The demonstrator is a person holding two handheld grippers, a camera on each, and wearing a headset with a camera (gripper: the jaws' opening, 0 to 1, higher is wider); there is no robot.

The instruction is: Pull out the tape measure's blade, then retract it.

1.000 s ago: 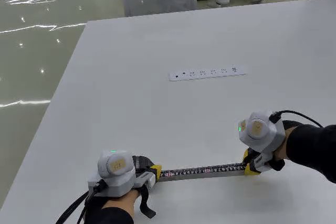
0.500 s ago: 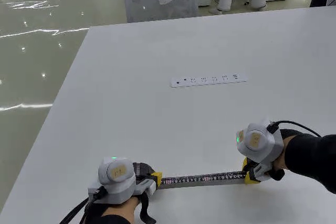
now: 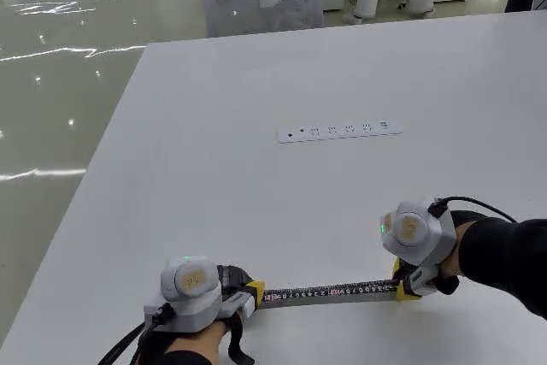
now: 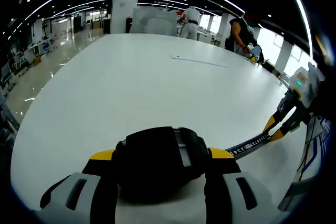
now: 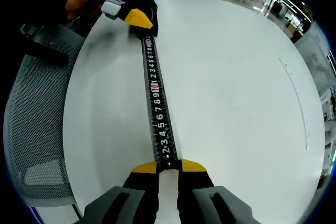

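White table (image 3: 256,66), tape measure (image 3: 232,282) in left gripper (image 4: 161,154), blade (image 5: 157,108) pinched by right gripper (image 5: 169,167)

End of blade (image 5: 157,124) is obscured within the right tool (image 5: 168,167); tape case (image 4: 155,177) is largely obscured by the left tool (image 4: 161,154).

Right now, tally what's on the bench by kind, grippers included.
tape measure: 1, blade drawn out
power strip: 1
grippers: 2, left gripper on the case, right gripper on the blade end
Total: 4
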